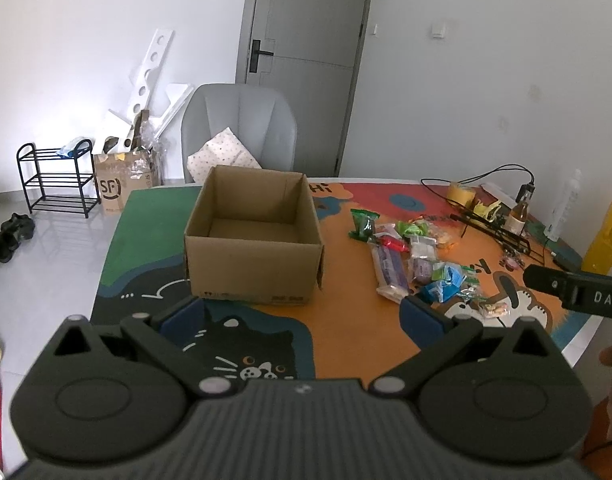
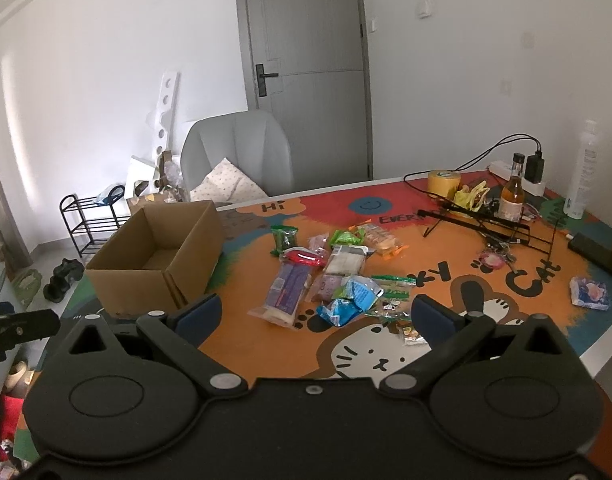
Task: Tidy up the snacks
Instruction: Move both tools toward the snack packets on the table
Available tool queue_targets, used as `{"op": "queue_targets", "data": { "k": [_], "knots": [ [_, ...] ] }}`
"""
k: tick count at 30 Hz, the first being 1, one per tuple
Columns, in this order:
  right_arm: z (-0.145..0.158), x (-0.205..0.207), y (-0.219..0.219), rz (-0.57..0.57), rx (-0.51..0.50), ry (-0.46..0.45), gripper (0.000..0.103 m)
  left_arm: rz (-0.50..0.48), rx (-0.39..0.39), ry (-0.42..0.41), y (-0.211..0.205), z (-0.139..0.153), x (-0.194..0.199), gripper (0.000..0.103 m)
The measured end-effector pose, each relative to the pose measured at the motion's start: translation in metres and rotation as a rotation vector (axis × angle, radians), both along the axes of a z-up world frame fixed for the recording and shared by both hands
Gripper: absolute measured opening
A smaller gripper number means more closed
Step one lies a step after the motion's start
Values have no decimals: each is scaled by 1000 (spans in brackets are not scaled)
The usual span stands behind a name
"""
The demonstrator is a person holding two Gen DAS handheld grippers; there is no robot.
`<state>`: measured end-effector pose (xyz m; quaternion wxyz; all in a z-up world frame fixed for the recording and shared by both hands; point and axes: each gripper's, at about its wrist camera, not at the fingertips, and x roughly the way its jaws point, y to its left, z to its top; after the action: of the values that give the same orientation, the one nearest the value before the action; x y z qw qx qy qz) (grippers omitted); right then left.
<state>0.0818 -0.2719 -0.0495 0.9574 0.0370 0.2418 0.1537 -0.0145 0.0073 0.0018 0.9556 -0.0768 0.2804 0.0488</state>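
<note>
An open, empty cardboard box (image 1: 253, 240) (image 2: 157, 256) stands on the left part of a colourful cartoon-cat table mat (image 1: 346, 328) (image 2: 265, 344). To its right lies a pile of several wrapped snacks (image 1: 414, 260) (image 2: 338, 276), among them a long purple packet (image 2: 285, 288), a blue bag (image 2: 352, 300) and a green packet (image 2: 283, 238). A lone blue-white packet (image 2: 590, 293) lies apart at the right. My left gripper (image 1: 301, 316) hovers open before the box with nothing between its blue pads. My right gripper (image 2: 314, 314) hovers open just short of the snack pile.
At the table's far right stand a yellow tape roll (image 2: 444, 183), a small brown bottle (image 2: 513, 192), a black wire stand (image 2: 490, 222), cables and a white bottle (image 2: 584, 168). A grey chair (image 1: 239, 128) with a cushion faces the far edge. A shoe rack (image 1: 57, 178) stands on the floor at left.
</note>
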Motion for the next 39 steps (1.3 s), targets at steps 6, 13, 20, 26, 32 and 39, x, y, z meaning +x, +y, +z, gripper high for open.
{"op": "queue_targets", "data": {
  "k": [6,13,20,26,32,39],
  "knots": [
    [1,0,0,6,6,9,103,-1,6,0,0,-1,1,103],
    [-7,9,2,11,45,34,103,-9,7,9,-2,-8,11,103],
    [-14,19,4,38,96,70,103,-28,21,17,-15,-14,32,103],
    [-19,33,6,27,89,74,103,-37,23,9,-19,-19,52,103],
    [-31,54,0,-1,67,96,103,-49,-9,20,-16,-26,76,103],
    [-42,77,-10,-4,23,87,103,-75,-10,38,-22,-36,100,103]
  ]
}}
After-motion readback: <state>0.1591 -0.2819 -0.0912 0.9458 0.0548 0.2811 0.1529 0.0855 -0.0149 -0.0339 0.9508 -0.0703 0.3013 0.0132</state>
